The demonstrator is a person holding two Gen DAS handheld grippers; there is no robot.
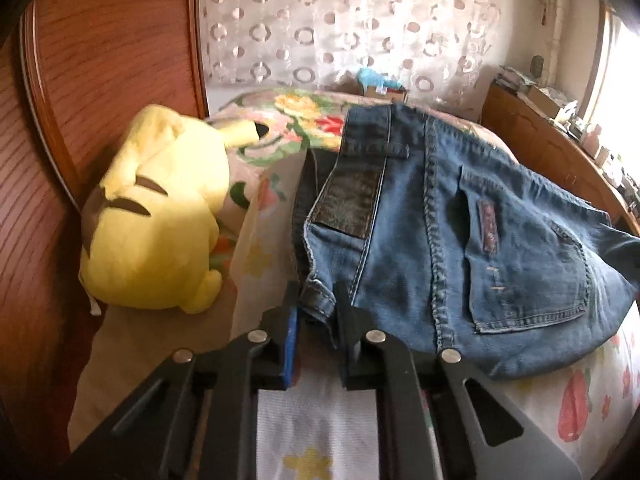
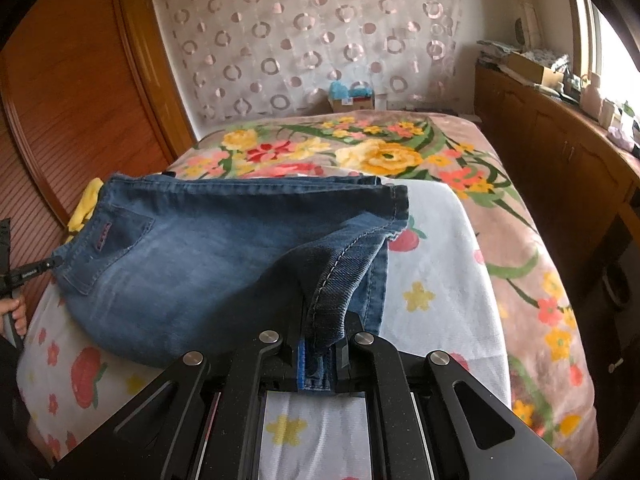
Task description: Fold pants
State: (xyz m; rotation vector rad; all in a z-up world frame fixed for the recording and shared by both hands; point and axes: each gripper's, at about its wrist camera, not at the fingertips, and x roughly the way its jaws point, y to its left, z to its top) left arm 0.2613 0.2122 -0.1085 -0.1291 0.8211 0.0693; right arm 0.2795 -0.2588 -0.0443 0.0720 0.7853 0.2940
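- Bed (image 2: 532,216) fills the room's middle, under a floral blanket (image 2: 384,156); a white sheet (image 2: 436,276) with strawberries and yellow flowers lies over its near part.
- Wooden wardrobe (image 1: 104,64) stands on the left, a sheer curtain (image 2: 312,40) with ring pattern hangs behind the bed, a wooden cabinet (image 2: 560,152) with clutter on top runs under the window on the right.
- Jeans (image 2: 192,264) lie on the white sheet, folded over, back pocket up, waistband toward the wardrobe side, leg hems toward the cabinet side.
- Yellow plush (image 1: 156,224) lies left of the jeans, beside the waistband, against the wardrobe.
- Left gripper (image 1: 318,320) sits at the waistband corner; fingers nearly closed with the denim edge between them, pinching the jeans.
- Right gripper (image 2: 320,354) is clamped tight on a folded hem edge of the jeans; that fabric rises off the sheet into the fingers.
- A hand (image 2: 16,314) shows at the far left edge in the right view, holding the left tool.
- Small box (image 2: 352,102) with blue items sits beyond the bed by the curtain.
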